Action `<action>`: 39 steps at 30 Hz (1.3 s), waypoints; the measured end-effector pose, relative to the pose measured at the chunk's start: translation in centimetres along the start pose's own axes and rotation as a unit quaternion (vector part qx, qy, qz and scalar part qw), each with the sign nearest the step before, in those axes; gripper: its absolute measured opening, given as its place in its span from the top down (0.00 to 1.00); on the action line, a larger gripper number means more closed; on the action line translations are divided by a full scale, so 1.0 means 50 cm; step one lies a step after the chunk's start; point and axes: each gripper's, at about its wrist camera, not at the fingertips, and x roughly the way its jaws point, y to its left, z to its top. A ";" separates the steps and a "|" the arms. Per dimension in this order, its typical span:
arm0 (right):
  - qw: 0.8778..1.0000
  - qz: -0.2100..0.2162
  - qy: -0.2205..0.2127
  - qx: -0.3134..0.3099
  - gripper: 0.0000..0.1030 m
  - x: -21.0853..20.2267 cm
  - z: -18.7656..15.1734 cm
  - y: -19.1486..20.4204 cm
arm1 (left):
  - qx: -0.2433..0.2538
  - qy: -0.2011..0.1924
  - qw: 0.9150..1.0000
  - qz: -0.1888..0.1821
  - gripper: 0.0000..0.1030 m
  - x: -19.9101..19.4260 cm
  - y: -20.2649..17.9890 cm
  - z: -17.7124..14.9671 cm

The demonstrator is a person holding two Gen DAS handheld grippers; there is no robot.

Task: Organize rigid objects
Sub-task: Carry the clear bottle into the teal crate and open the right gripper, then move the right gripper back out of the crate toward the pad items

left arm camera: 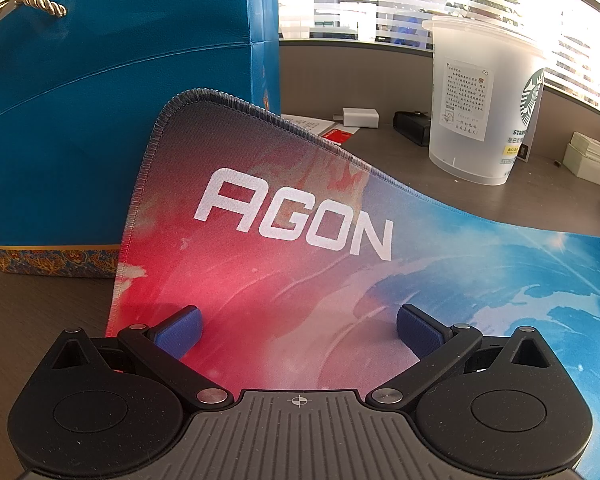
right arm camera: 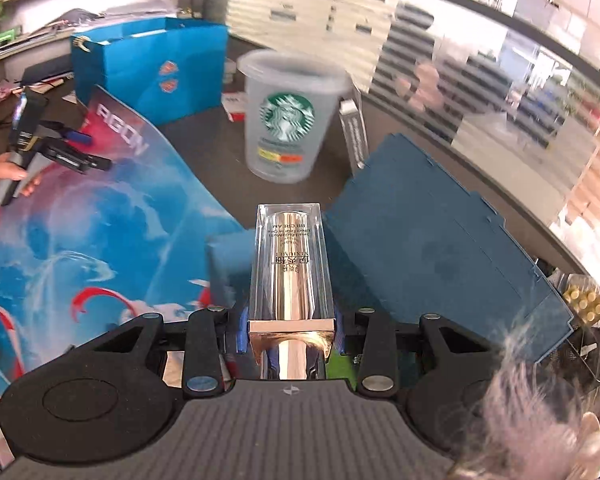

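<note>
My right gripper (right arm camera: 290,334) is shut on a clear square BB cream bottle (right arm camera: 290,268) with a gold core and holds it up above the desk, pointing away from me. My left gripper (left arm camera: 298,326) is open and empty, low over the AGON mouse mat (left arm camera: 300,240), whose far left corner curls up. The left gripper (right arm camera: 76,152) also shows in the right wrist view, held by a hand over the mat (right arm camera: 80,240). A frosted Starbucks cup (right arm camera: 288,116) stands behind the bottle; it also shows in the left wrist view (left arm camera: 480,100).
A blue gift bag (left arm camera: 100,100) with a rope handle stands behind the mat's curled corner. A dark blue flat box (right arm camera: 440,248) lies to the right of the bottle. A white charger (left arm camera: 362,117), a black item (left arm camera: 412,126) and white cards (left arm camera: 590,156) lie at the back.
</note>
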 end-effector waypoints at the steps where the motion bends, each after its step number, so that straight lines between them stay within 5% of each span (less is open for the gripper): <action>1: 1.000 0.003 0.006 -0.002 0.66 0.010 0.001 -0.010 | 0.000 0.000 1.000 0.000 0.00 0.000 -0.001 0.000; 17: 0.994 0.069 0.084 -0.008 0.66 0.146 -0.010 -0.080 | 0.000 0.000 1.000 0.000 0.00 0.000 0.000 0.000; 27: 0.993 0.083 0.082 0.005 0.62 0.149 -0.014 -0.084 | 0.000 0.000 1.000 0.000 0.00 0.000 0.000 0.000; 34: 0.997 0.062 0.043 0.013 0.56 0.115 -0.005 -0.072 | 0.001 0.000 1.000 0.000 0.00 0.000 -0.001 0.000; 38: 0.998 0.040 -0.039 0.024 0.16 0.036 -0.001 -0.047 | 0.001 0.000 1.000 0.000 0.00 -0.001 0.001 0.003; 39: 0.997 0.037 -0.065 0.029 0.13 0.011 -0.006 -0.038 | 0.001 0.000 1.000 0.000 0.00 -0.001 0.001 0.003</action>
